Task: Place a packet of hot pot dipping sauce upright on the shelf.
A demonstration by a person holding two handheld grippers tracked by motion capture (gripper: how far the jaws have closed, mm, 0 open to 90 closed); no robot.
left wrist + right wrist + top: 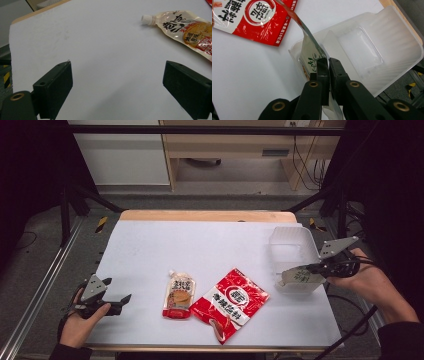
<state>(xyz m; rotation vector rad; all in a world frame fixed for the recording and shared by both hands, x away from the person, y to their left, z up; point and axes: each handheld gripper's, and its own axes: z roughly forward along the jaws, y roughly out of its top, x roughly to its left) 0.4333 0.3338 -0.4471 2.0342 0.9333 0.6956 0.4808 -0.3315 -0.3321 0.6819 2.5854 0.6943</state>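
Note:
My right gripper is shut on the edge of a thin pale sachet with green print. The sachet hangs over the near end of a clear plastic tub at the table's right side. A cream spouted pouch and a red sachet lie flat side by side near the front middle. My left gripper rests at the front left corner, open, with bare table between its jaws.
A white sheet covers the table, with a wooden edge at the far side. Metal frame rails run along the left, and cables trail from the right hand off the table's right edge.

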